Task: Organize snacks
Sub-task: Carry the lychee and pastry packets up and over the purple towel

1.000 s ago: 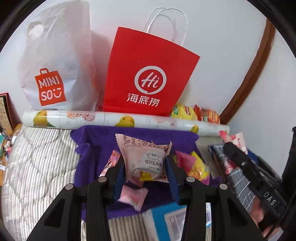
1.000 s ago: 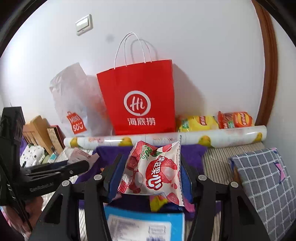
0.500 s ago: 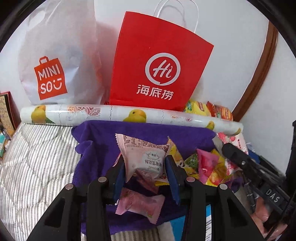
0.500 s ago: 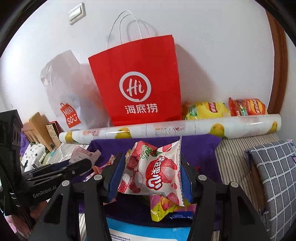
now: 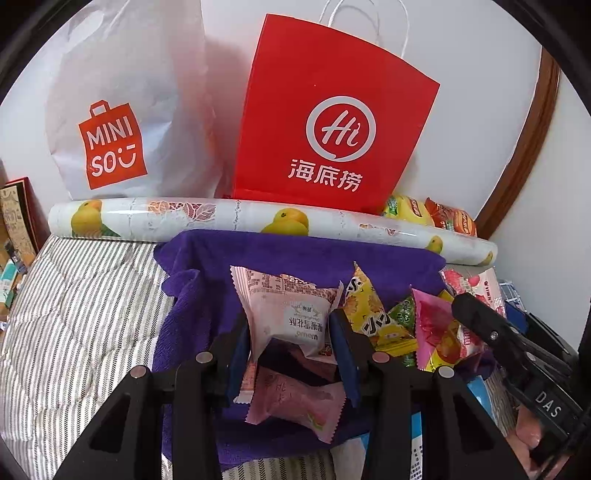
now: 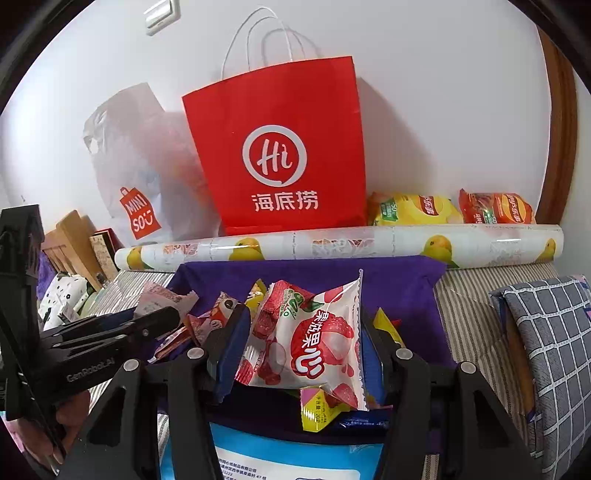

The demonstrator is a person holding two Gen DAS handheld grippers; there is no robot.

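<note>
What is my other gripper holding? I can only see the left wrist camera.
Observer: The right gripper is shut on a white lychee packet with red fruit printed on it.
Operator: What's next to it on the right?
Observer: A grey checked cushion, to the right of the purple cloth.
Operator: Anything on the wall?
Observer: A white light switch, up and left of the red bag.
</note>
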